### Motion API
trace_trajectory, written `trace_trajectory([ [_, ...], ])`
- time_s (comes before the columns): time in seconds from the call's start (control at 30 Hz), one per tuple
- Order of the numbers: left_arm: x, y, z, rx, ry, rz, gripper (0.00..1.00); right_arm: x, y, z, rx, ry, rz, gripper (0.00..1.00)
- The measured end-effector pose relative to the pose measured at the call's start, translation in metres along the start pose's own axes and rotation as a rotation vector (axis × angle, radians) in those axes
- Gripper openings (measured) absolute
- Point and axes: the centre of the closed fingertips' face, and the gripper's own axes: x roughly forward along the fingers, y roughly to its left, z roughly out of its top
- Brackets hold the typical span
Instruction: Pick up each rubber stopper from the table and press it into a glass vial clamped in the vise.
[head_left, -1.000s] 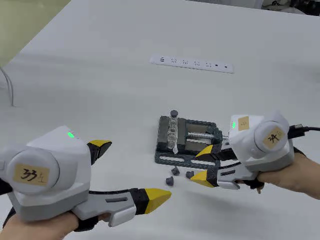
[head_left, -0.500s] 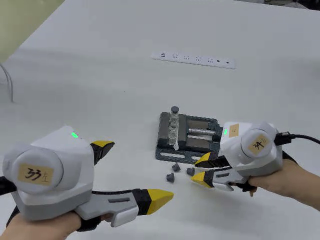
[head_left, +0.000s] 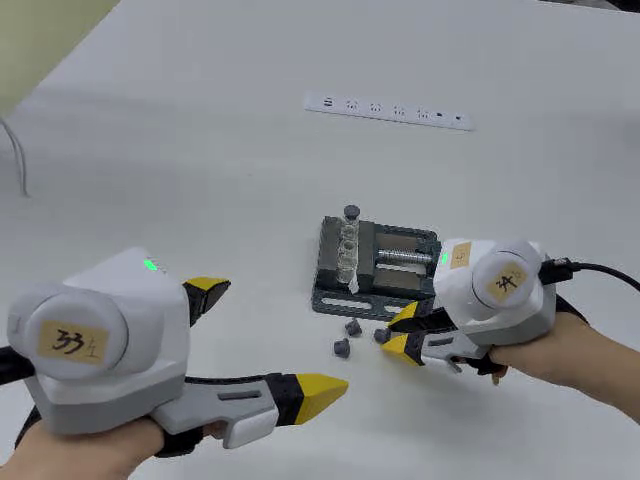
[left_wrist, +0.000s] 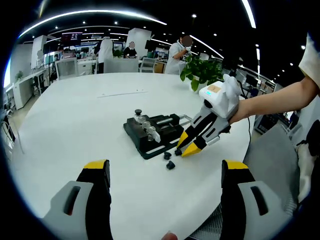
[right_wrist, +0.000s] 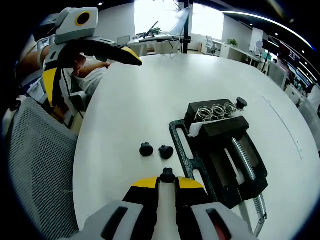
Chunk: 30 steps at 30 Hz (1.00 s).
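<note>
A black vise (head_left: 392, 268) clamps a row of glass vials (head_left: 348, 252); the far vial carries a dark stopper (head_left: 351, 213). Three loose rubber stoppers lie on the white table in front of it. My right gripper (head_left: 396, 333) is low at the nearest stopper (head_left: 382, 336); in the right gripper view that stopper (right_wrist: 167, 174) sits pinched between the yellow tips of the right gripper (right_wrist: 167, 182), shut on it. Two more stoppers (right_wrist: 146, 149) (right_wrist: 166, 151) lie just beyond. My left gripper (left_wrist: 165, 166) hovers open and empty, to the vise's left at the near edge (head_left: 268, 338).
A white power strip (head_left: 388, 110) lies far back on the table. A cable (head_left: 600, 270) trails from the right gripper. A mesh chair (right_wrist: 35, 165) stands by the table edge. People and a plant (left_wrist: 200, 72) are in the room behind.
My right gripper has dropped left from beside the vise to the nearest stopper, and its jaws have narrowed onto it. The left gripper has held still.
</note>
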Motion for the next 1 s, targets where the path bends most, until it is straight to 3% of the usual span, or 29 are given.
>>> trace_trajectory([
  [0.33,0.002,-0.005,-0.002,0.016,0.011,-0.015,0.89,-0.008,0.002,0.004,-0.006,-0.002,0.022,0.07],
  [0.47,0.003,-0.005,-0.005,0.047,0.024,-0.025,0.87,-0.022,0.007,0.006,-0.040,0.017,0.047,0.07],
  [0.6,0.005,-0.007,-0.007,0.088,0.040,-0.044,0.85,-0.040,0.007,0.006,-0.143,0.060,0.065,0.07],
  [0.8,0.013,-0.013,-0.009,0.139,0.064,-0.089,0.79,-0.066,0.016,0.013,-0.242,0.099,0.113,0.07],
  [1.0,0.025,-0.027,-0.005,0.243,0.076,-0.154,0.68,-0.088,0.019,0.019,-0.321,0.199,0.157,0.07],
])
